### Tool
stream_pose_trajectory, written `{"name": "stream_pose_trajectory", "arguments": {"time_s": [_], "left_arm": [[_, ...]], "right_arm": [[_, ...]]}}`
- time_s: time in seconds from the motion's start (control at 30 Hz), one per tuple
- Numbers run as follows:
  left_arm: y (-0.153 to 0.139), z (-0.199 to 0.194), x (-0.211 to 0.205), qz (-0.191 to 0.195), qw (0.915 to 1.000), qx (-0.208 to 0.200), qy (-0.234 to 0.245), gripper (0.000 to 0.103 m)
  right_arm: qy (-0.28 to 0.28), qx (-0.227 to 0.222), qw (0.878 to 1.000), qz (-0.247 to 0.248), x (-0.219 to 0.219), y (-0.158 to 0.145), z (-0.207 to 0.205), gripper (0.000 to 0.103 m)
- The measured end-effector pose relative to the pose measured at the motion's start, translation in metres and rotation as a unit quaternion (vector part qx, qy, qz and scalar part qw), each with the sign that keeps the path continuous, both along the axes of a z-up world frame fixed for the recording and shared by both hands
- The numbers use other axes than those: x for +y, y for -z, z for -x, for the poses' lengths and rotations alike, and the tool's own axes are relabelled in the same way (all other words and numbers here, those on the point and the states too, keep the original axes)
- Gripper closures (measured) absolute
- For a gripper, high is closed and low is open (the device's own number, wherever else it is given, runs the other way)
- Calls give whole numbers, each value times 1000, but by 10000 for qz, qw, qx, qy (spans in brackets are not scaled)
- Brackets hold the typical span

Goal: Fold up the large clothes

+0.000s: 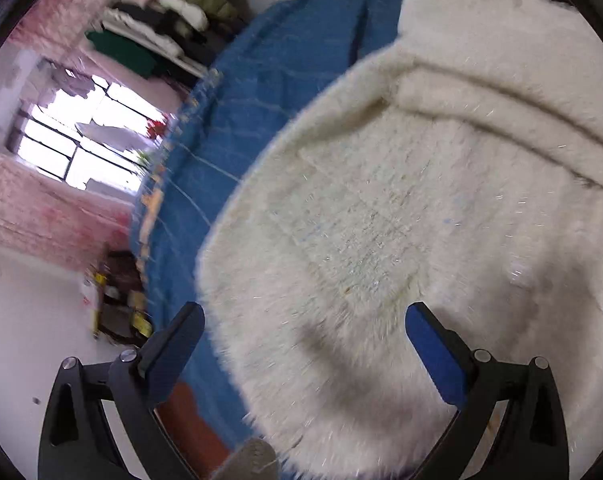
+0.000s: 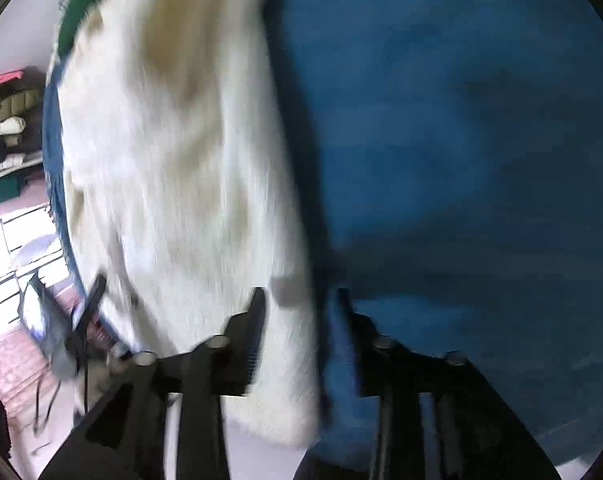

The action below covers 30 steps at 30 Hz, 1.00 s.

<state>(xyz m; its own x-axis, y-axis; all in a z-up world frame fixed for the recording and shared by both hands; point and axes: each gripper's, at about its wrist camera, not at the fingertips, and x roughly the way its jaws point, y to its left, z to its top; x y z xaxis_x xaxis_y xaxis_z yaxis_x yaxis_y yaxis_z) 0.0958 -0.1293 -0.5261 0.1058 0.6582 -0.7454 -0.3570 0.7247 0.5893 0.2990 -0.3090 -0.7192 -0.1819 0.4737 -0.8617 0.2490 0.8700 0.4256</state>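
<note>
A large cream fluffy garment [image 1: 401, 208] lies spread on a blue-covered surface [image 1: 261, 92], with a folded band across its upper right. My left gripper [image 1: 305, 320] is open, its fingers wide apart just above the garment's near edge, holding nothing. In the blurred right wrist view the same garment [image 2: 189, 168] lies to the left on the blue cover [image 2: 461, 160]. My right gripper [image 2: 301, 300] has its jaws partly closed around the garment's near edge, which sits between the two fingers.
Shelves with stacked clothes [image 1: 169, 24] stand at the far left, beside a bright window [image 1: 81, 140] and a pink wall. Clutter [image 1: 117, 304] sits on the floor by the blue surface's edge. The left gripper's tip [image 2: 93, 300] shows in the right wrist view.
</note>
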Motion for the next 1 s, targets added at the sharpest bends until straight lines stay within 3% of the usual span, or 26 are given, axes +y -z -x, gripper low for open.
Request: {"name": "stream_pose_trajectory", "arguments": {"time_s": [0.1,0.17,0.2,0.23,0.3,0.33,0.4,0.43,0.5,0.57,0.6,0.7,0.77,1.0], "left_arm": [[-7,5,-27,-333,9993,-35,176,0],[3,5,-40,-468,9987,20,218,0],[13,4,-42,-450,9987,114,194,0],[23,3,-41,-400,9988,245,141,0],[48,1,-43,-300,9981,542,32,0],[55,2,-43,-373,9979,526,12,0],[56,2,-45,-482,9974,526,25,0],[54,2,-45,-496,9973,545,19,0],[44,4,-46,-487,9970,604,-26,0],[33,9,-53,-561,9963,654,-66,0],[23,15,-62,-655,9954,695,-45,0],[3,35,-97,-862,9922,898,8,0],[-5,54,-130,-733,9921,1008,112,0],[-13,101,-260,-165,9793,1478,1376,0]], "right_arm": [[27,-227,9997,-110,5,9,-49,53],[-328,-422,9982,-275,25,24,-77,55],[-595,-554,9962,-303,35,26,-89,63],[-716,-708,9947,-199,44,28,-93,96],[-668,-819,9941,230,39,35,-98,96],[-477,-752,9957,246,35,39,-99,97],[-646,-731,9949,251,43,40,-102,97],[-788,-738,9937,285,46,37,-102,94],[-949,-649,9928,323,51,28,-106,76],[-1163,-737,9890,533,53,16,-104,45],[-1247,-841,9863,678,61,9,-106,39],[-1545,-1161,9741,1178,55,-15,-94,36],[-1555,-1194,9717,1319,43,-23,-83,36],[-747,-503,9840,1536,-17,-24,-50,36]]}}
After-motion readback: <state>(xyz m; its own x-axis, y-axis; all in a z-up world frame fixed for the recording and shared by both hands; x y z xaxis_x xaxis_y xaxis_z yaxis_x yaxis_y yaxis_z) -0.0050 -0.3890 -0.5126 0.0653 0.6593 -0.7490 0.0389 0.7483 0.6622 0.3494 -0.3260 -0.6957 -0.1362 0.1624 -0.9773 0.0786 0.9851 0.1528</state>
